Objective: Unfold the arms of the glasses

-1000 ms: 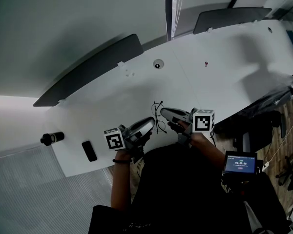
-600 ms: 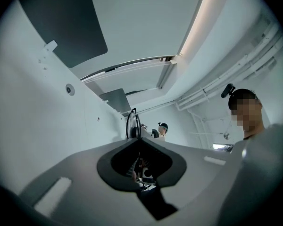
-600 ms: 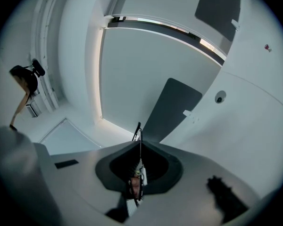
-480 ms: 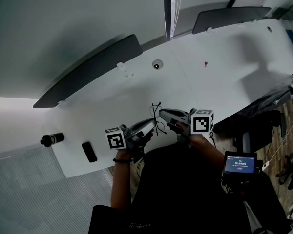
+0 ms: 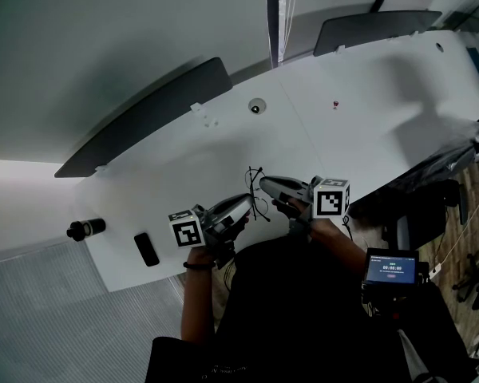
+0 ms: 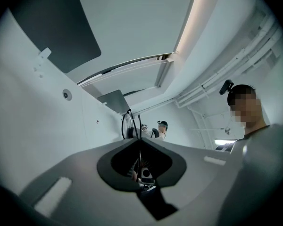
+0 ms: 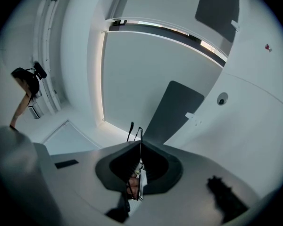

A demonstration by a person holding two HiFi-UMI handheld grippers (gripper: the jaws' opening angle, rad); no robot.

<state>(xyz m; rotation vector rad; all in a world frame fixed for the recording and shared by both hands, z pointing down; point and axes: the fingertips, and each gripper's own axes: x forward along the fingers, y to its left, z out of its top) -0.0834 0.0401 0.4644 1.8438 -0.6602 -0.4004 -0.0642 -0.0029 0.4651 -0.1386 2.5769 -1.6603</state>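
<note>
Unmoved left tool [image 5: 248, 202], right tool [image 5: 264, 184], pinching glasses [image 5: 259, 199], lens [image 6: 127, 126] beyond left

Counter [image 5: 367, 126]: white, smooth, matt. Glasses [image 5: 260, 206]: thin dark frame, looks like metal wire. Left hand-held gripper [image 5: 248, 199], right hand-held gripper [image 5: 263, 183]: grey matt plastic shells.

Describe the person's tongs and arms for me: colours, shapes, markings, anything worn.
The left tongs and right tongs are grey, broad shells tapering to a point. Each bears a white cube with black square markers: left cube, right cube. A dark band circles the left wrist; the forearms are bare, the top black.
</note>
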